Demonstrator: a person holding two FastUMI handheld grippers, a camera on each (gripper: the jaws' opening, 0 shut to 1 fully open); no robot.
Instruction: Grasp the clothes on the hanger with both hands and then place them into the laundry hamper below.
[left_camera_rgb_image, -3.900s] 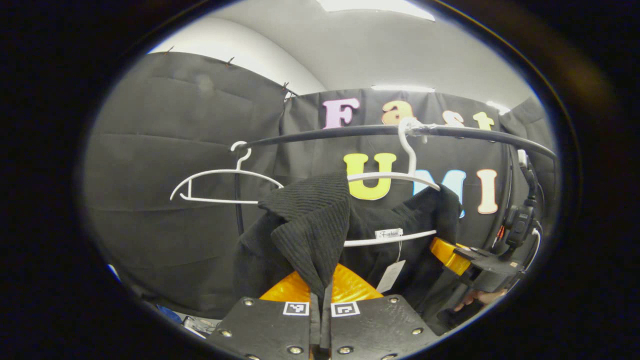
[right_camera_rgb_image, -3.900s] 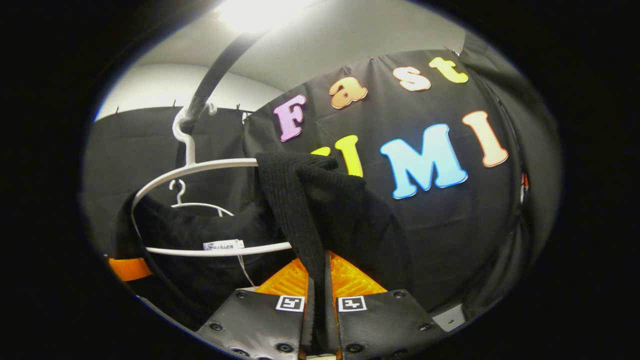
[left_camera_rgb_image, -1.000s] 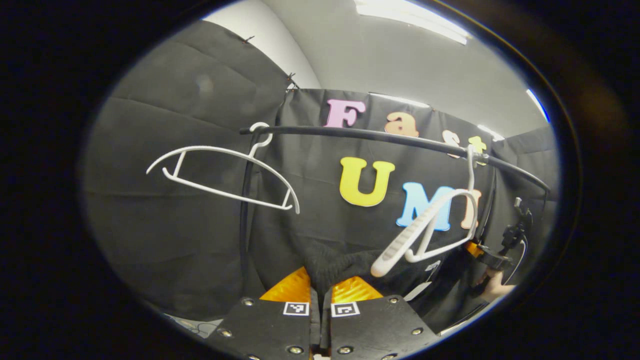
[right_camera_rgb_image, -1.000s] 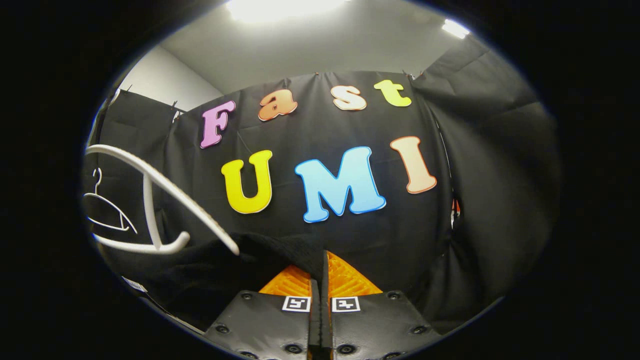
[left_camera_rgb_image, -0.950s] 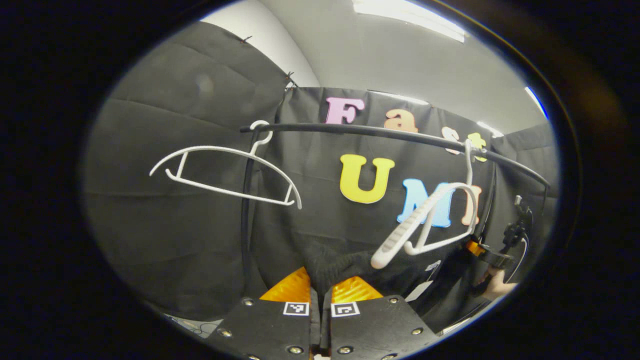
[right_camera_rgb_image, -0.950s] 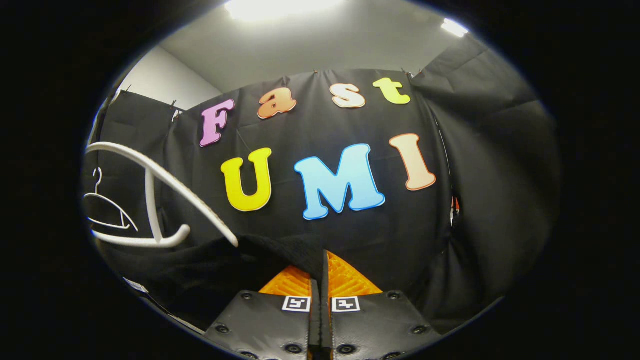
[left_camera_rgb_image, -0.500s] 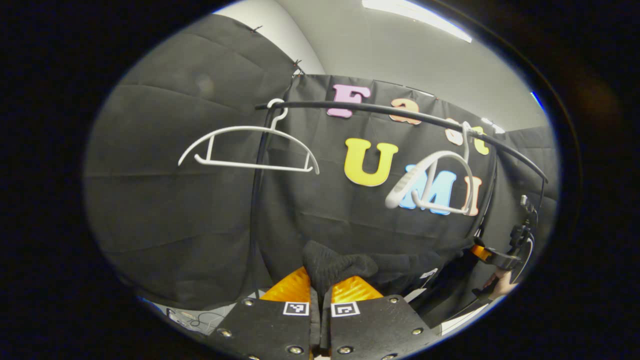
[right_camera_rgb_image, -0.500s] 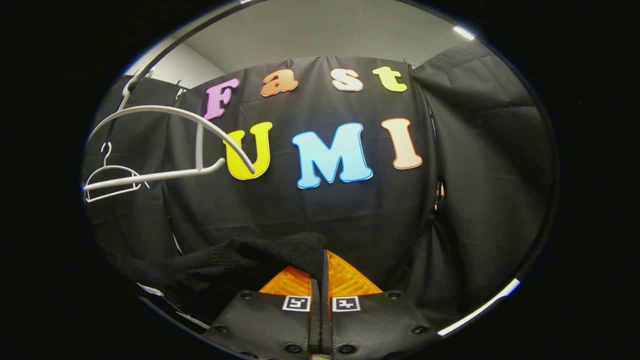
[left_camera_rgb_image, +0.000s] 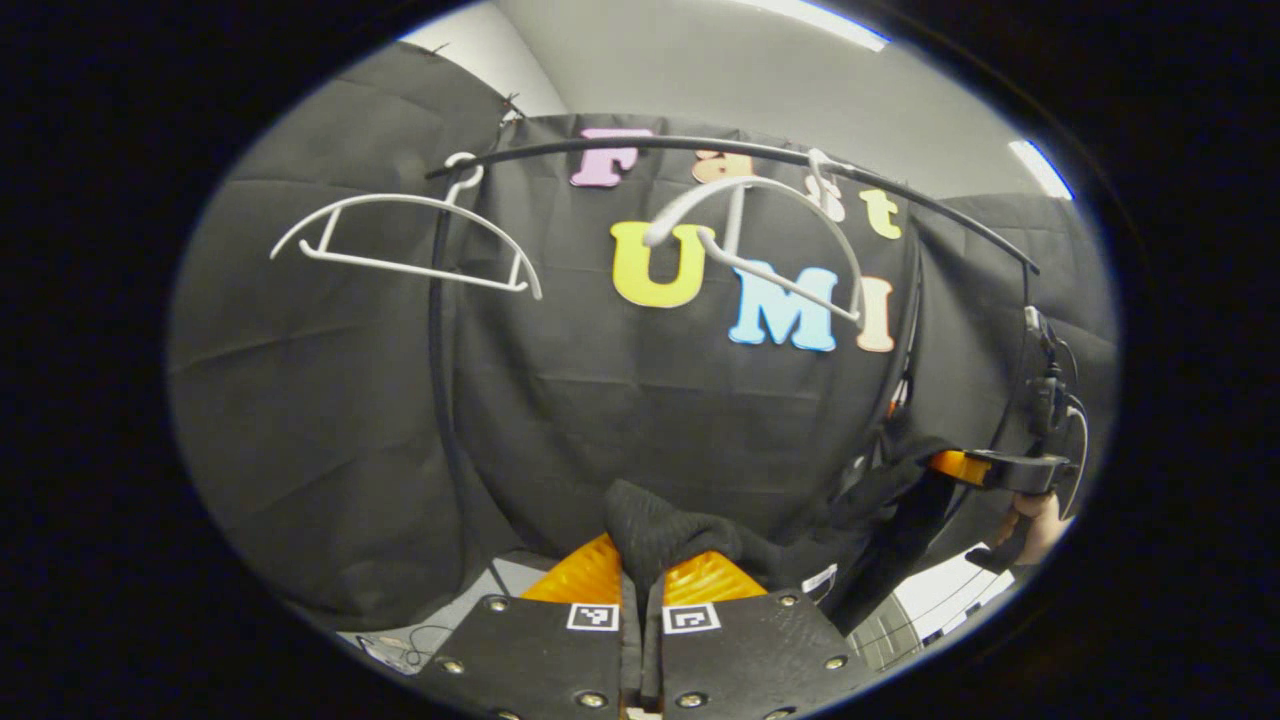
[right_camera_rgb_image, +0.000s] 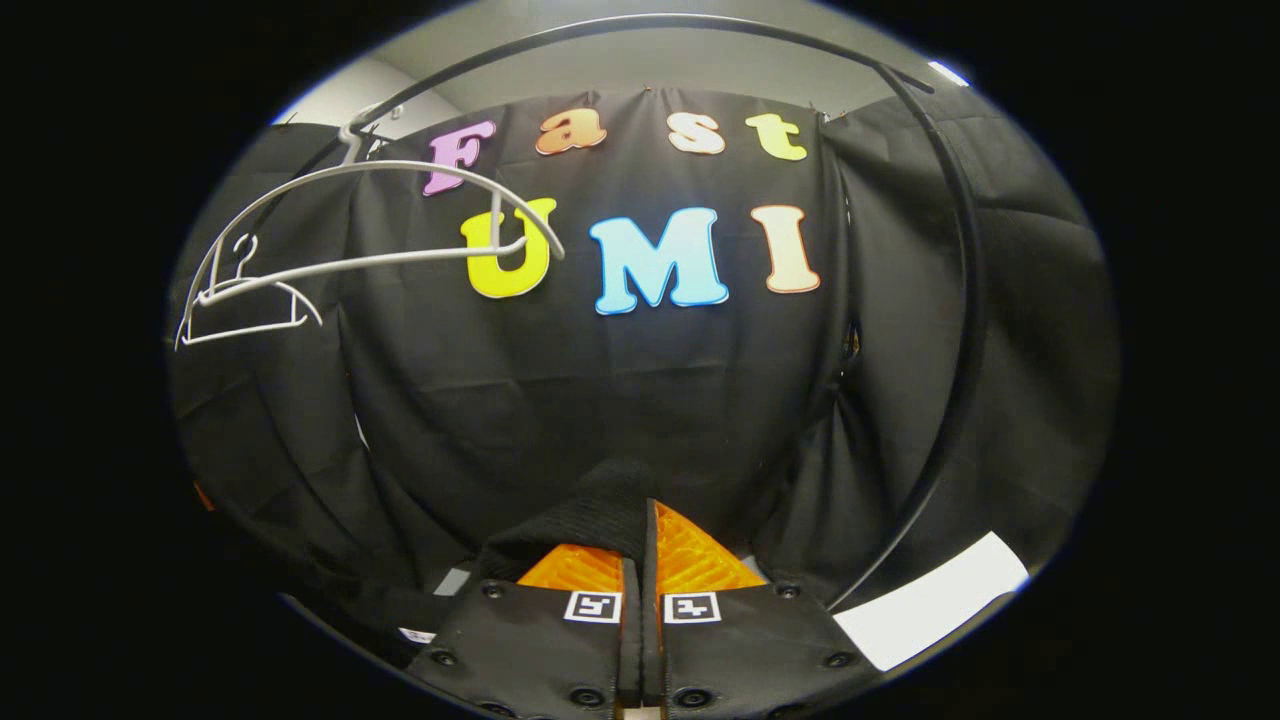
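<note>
The left gripper (left_camera_rgb_image: 641, 590) and right gripper (right_camera_rgb_image: 640, 560) each had their ridged orange fingers (left_camera_rgb_image: 585, 580) clamped on a black knitted garment (left_camera_rgb_image: 680, 530), slung between them below two bare white hangers (left_camera_rgb_image: 405, 240) on the curved black rail (left_camera_rgb_image: 700, 148).

Black coarse-knit cloth garment (left_camera_rgb_image: 680, 525), ribbed orange plastic fingertips (left_camera_rgb_image: 580, 578), smooth white plastic hangers (left_camera_rgb_image: 405, 235), glossy black rail (left_camera_rgb_image: 700, 148).

Both views face rail (left_camera_rgb_image: 700, 150) upward
</note>
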